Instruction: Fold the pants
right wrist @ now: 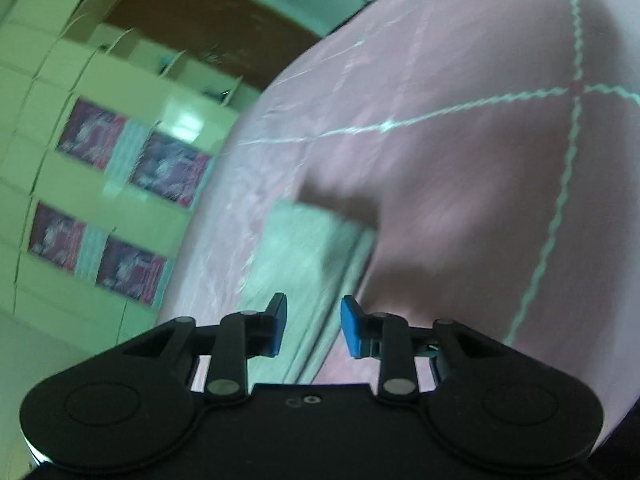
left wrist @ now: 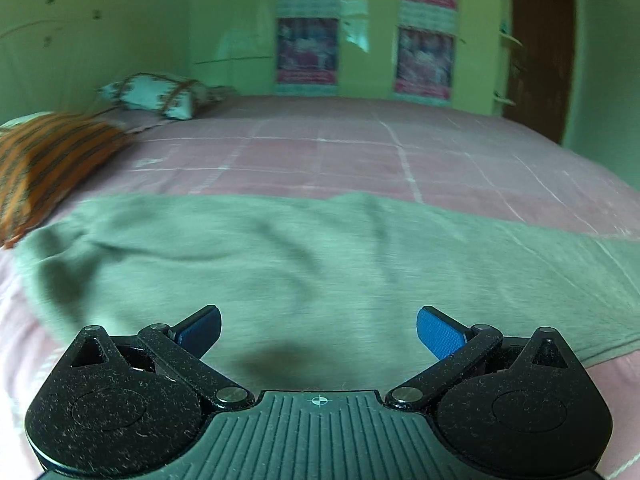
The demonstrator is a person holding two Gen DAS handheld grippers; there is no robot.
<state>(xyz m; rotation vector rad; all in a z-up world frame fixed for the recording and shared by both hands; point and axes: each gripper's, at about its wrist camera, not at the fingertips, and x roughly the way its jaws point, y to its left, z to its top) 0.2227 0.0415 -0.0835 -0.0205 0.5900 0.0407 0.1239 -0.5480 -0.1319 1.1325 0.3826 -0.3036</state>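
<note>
Grey-green pants [left wrist: 304, 264] lie spread flat across the pink bedsheet [left wrist: 360, 152], wrinkled, reaching from left to right. My left gripper [left wrist: 319, 334] is open wide just above their near part, with nothing between the blue pads [left wrist: 440, 338]. In the tilted, blurred right wrist view a narrow end of the pants [right wrist: 308, 256] runs away from my right gripper [right wrist: 314, 326]. That gripper is open over the cloth, its blue pads [right wrist: 352, 332] apart, holding nothing.
An orange striped pillow [left wrist: 44, 168] and a white patterned pillow [left wrist: 160, 96] lie at the bed's far left. Green cupboards with posters [left wrist: 308, 48] and a brown door [left wrist: 540, 48] stand behind the bed. The bed's edge [right wrist: 208, 200] drops off left in the right wrist view.
</note>
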